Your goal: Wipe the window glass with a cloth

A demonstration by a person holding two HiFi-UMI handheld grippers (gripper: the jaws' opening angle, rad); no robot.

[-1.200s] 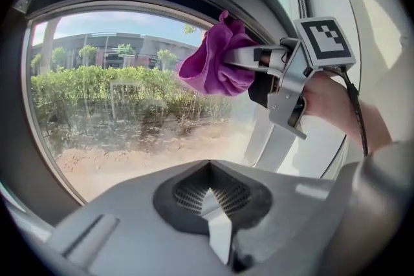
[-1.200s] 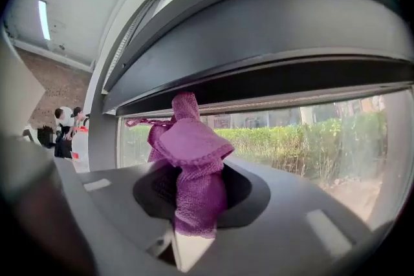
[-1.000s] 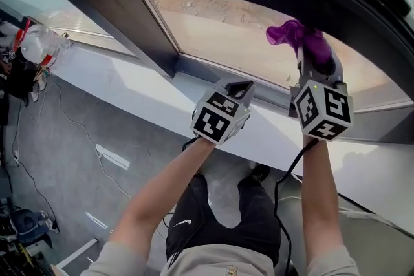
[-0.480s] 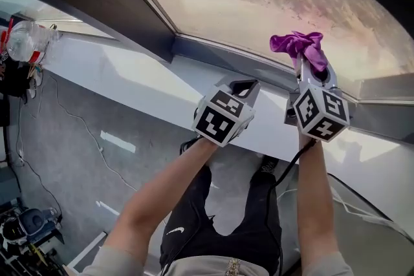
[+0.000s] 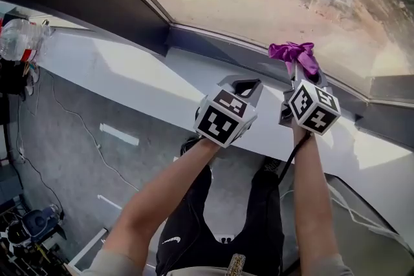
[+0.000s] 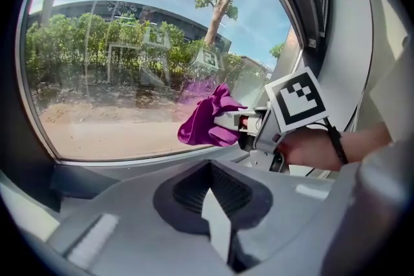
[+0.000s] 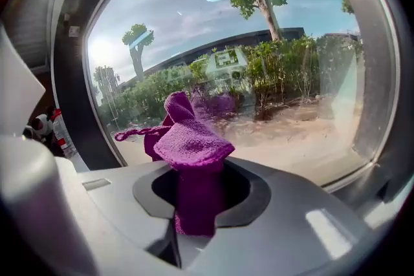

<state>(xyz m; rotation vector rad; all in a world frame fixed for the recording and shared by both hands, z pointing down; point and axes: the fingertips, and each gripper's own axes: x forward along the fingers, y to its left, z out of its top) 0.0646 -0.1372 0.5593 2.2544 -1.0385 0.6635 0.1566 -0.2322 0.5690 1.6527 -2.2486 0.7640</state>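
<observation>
Cables (image 5: 89, 138) are trailing over a grey floor (image 5: 61, 165) beside equipment (image 5: 33, 224). A wide window (image 5: 259, 0) is looking onto hedges (image 6: 97, 42), suggesting a ground-level workroom.

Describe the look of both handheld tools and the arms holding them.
The left tool and right tool are light grey plastic, each carrying a white cube with black square markers. A black cable trails from the right one. Both forearms are bare, with no sleeves.

Clear bottle (image 5: 19, 39) (far left) by sill (image 5: 123, 72).
</observation>
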